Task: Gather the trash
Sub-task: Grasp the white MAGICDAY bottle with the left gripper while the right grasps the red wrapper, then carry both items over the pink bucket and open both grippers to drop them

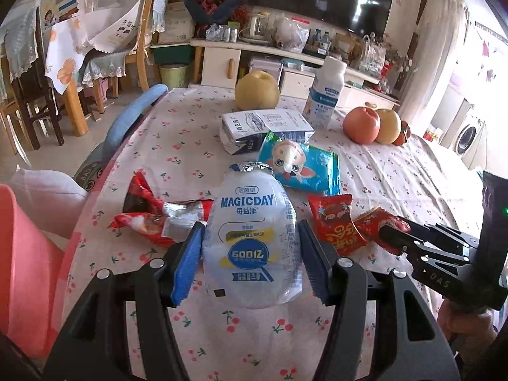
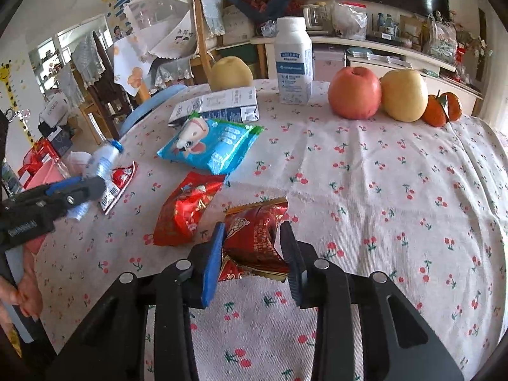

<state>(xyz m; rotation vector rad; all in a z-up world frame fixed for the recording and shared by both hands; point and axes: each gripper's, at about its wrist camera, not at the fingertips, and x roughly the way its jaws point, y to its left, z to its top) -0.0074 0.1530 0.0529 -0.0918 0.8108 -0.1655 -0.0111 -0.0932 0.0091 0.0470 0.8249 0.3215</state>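
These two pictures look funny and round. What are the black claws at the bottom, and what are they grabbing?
They are grabber tools a person holds, one per hand, each with a wide-eyed camera. The left gripper squeezes a crushed clear drink bottle. The right gripper is pinching a red snack wrapper. The cherry-print tablecloth also carries a blue snack bag, another red wrapper, a flattened milk carton, a white bottle and fruit, including a red apple.

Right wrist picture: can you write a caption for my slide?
Right gripper pinches a red wrapper on the cherry tablecloth, fruit lined up behind.
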